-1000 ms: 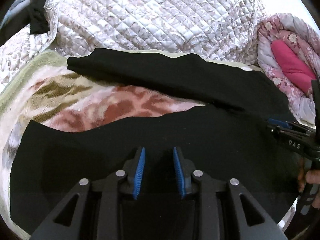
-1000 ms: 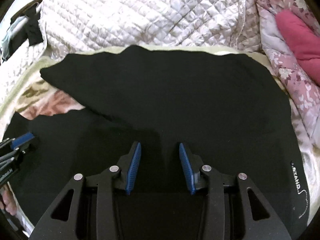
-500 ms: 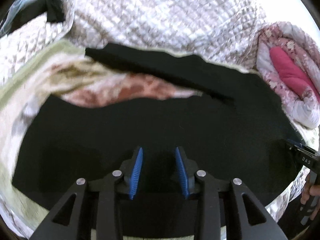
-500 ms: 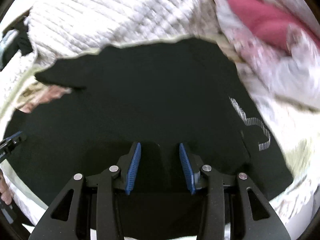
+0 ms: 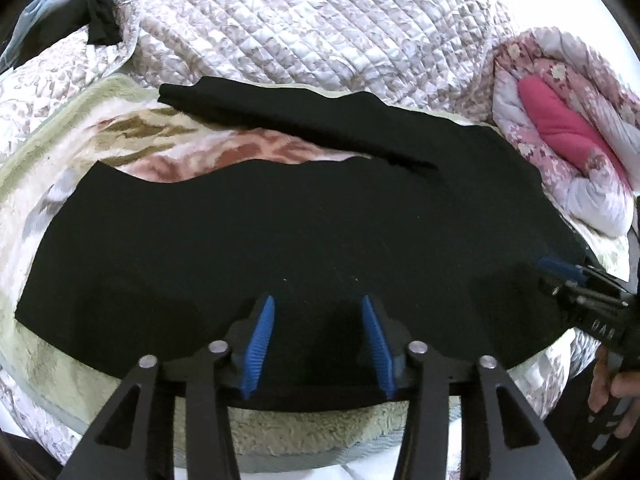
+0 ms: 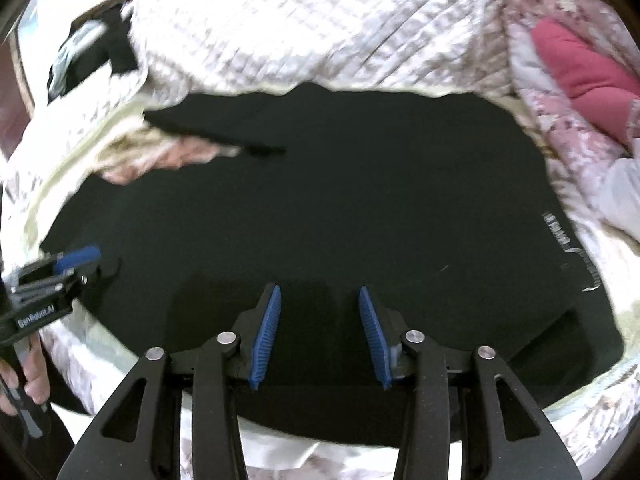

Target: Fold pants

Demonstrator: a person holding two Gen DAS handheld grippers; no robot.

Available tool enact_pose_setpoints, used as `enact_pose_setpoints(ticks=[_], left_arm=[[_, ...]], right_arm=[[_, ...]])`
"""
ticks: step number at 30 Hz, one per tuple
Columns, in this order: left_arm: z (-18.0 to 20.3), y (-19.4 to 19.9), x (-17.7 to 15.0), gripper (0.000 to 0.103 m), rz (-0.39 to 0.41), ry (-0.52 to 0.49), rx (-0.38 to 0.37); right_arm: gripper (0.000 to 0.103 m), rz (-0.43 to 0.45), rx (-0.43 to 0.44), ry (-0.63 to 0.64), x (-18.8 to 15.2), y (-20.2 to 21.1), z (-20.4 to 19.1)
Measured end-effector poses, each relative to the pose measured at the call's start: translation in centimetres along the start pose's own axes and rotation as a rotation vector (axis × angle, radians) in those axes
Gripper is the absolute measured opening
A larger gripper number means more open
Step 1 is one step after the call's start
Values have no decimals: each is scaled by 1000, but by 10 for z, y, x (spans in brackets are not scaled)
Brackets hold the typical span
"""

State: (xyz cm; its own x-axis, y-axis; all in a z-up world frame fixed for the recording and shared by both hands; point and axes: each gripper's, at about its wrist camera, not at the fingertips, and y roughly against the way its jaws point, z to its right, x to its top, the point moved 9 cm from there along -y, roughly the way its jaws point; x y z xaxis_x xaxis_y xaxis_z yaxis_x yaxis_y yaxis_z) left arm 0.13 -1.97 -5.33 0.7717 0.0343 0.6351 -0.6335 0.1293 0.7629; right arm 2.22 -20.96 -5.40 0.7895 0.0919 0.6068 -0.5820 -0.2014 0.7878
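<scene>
While both the left gripper [image 5: 316, 344] and right gripper [image 6: 318, 334] hovered with fingers spread, gripping nothing, over the near edge of the black pants [image 5: 280, 232], a shallow single-layer pinch risked a crooked fold.

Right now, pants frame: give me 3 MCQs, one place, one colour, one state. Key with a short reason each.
1. Where does the gap between the two legs of the pants open?
A. toward the left of the left wrist view
B. toward the right
C. no gap shows

2. What colour are the pads on the left gripper?
A. red
B. blue
C. white

3. How do the jaws of the right gripper stand?
A. shut on cloth
B. shut on nothing
C. open

Key:
1 A, the patterned blanket shows between the legs there.
2 B, both pads are blue.
3 C, black cloth shows in the gap between the pads.
</scene>
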Motion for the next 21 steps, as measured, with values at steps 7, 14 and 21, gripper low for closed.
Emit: enact_pose_setpoints(ticks=[7,14,21], left_arm=[[3,1,2,50,-2,-8,7],[8,3,16,50,3,-35,7],[6,-3,38,50,-12,-69,-5]], right_arm=[[47,17,5,6,4,5,-4],[47,-3,28,1,12,6,-9],[55,-17,59,31,37,8,-3]])
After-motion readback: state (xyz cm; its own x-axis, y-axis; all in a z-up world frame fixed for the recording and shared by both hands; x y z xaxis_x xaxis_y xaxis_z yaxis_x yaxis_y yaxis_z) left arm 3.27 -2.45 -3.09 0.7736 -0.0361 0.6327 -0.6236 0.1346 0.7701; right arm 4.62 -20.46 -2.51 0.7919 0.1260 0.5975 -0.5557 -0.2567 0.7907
